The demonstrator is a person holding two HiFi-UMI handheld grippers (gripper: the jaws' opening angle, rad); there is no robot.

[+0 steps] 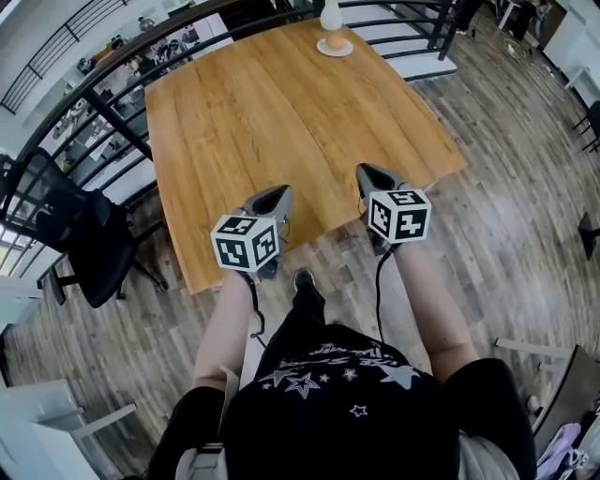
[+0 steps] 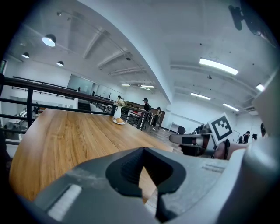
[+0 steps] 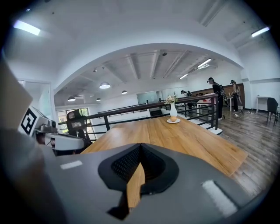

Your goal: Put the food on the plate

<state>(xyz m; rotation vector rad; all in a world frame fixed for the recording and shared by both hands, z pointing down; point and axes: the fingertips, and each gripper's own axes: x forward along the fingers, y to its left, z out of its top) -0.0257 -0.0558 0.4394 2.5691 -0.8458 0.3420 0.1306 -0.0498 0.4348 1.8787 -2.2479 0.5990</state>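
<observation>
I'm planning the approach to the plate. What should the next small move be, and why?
Probably carry both forward over the table toward the plate at its far end. The left tongs and right tongs are shut and empty above the near edge, and the round orange food already seems to sit on that plate, beside a white vase.

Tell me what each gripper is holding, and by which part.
Nothing is held. The left gripper and the right gripper both have their jaws together, with only the table showing past them.
</observation>
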